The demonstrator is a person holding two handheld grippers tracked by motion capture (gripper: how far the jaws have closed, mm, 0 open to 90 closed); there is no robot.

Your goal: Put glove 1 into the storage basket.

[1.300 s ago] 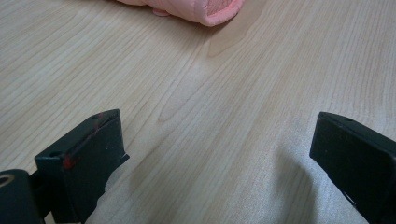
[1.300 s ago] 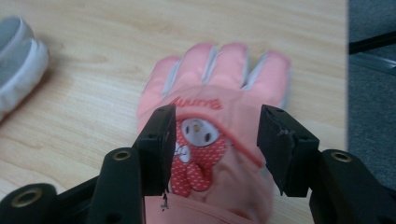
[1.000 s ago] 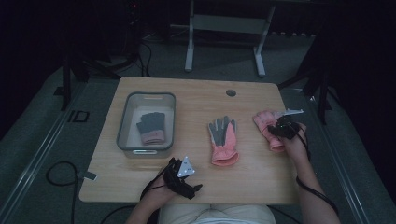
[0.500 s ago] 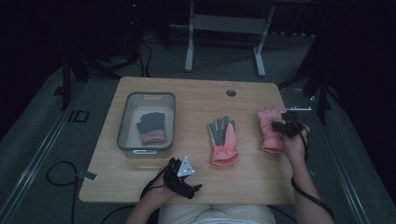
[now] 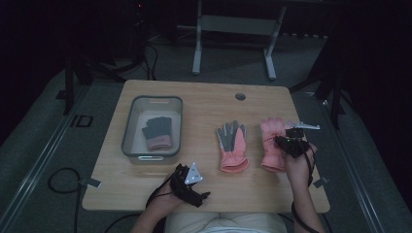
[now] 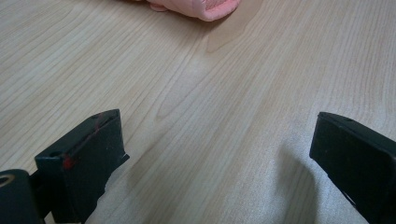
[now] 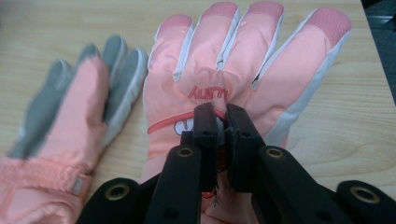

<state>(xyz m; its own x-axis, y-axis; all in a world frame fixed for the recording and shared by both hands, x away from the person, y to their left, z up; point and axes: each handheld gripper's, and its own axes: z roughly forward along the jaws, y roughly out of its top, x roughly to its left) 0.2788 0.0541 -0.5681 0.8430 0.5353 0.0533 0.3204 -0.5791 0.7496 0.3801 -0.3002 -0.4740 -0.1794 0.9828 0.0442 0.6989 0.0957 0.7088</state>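
Since the earlier frames, our right gripper [image 7: 222, 112] has closed its jaws onto the back of the pink glove [image 7: 243, 60], carrying it nearer its palm-up mate [image 5: 232, 145] on the table [image 5: 204, 99]. We judge the transfer underway; next comes the bin [image 5: 151, 155]. Our left gripper [image 6: 219, 154] rests wide open, holding nothing.

Matt pale wood-grain table [image 5: 204, 102]; soft padded pink cloth glove [image 7: 243, 60]; matt black plastic claw [image 7: 222, 122].
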